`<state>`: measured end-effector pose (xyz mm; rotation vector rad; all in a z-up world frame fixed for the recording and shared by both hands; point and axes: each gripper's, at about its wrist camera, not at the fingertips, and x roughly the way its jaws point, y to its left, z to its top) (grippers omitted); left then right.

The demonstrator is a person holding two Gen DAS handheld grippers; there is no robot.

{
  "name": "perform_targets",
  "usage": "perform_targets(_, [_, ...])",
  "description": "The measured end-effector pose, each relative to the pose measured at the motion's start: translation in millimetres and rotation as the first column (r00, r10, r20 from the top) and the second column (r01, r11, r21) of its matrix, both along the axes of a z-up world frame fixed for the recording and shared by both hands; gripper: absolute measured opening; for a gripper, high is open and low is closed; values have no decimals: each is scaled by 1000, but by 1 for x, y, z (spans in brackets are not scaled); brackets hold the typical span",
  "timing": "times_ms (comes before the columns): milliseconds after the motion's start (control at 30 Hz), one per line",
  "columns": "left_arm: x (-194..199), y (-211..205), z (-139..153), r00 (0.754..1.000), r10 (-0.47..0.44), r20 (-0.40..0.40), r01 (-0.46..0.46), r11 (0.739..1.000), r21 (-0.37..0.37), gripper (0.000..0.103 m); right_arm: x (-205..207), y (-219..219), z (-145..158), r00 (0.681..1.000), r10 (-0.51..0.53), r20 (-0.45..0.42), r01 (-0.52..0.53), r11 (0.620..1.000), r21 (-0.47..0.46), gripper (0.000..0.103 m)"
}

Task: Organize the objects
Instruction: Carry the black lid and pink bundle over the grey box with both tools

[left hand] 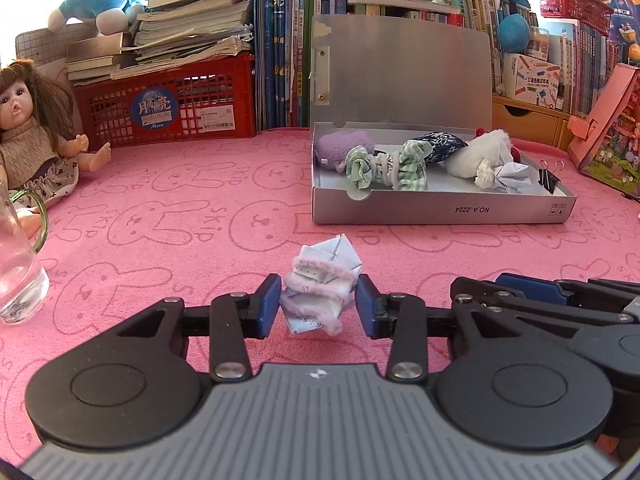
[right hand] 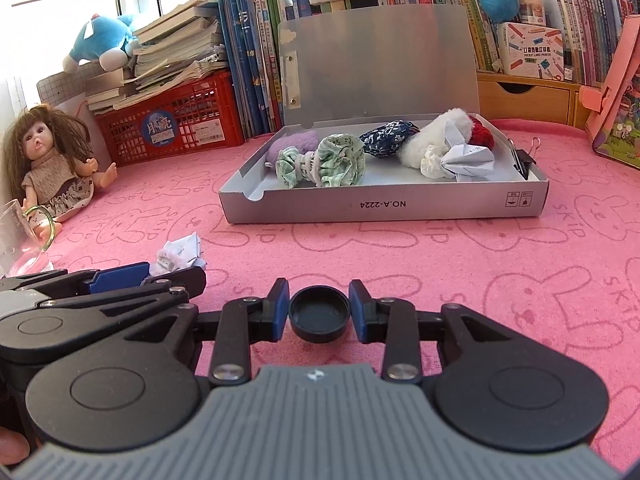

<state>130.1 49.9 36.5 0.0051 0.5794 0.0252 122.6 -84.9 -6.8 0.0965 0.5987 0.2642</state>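
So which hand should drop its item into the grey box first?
Right, probably. The right gripper pinches the black cap facing the grey box head-on. The left gripper, closed on the folded paper bundle, sits further left of it.

The glass jug (left hand: 18,264) is cut off at left.

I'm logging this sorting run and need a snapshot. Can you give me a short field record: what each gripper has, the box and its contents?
left gripper: shut on folded paper with pink scrunchie
right gripper: shut on black cap
surface: pink bunny-print cloth
box: grey, lid open, on the cloth beyond both grippers
box contents: green scrunchie, purple plush piece, navy patterned pouch, white fluffy item
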Motion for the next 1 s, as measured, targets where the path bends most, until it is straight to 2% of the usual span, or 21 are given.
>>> perform_targets(200, [1, -6, 7, 1000, -3, -11, 2, 998, -55, 45, -4, -10, 9, 999, -36, 20, 36, 999, 4, 38])
perform_targets(567, [16, -29, 20, 1000, -21, -7, 20, 998, -65, 46, 1, -32, 22, 995, -91, 41, 91, 996, 8, 38])
perform_targets(1000, [19, -38, 28, 998, -54, 24, 56, 996, -70, 46, 4, -48, 27, 994, -94, 49, 93, 995, 22, 39])
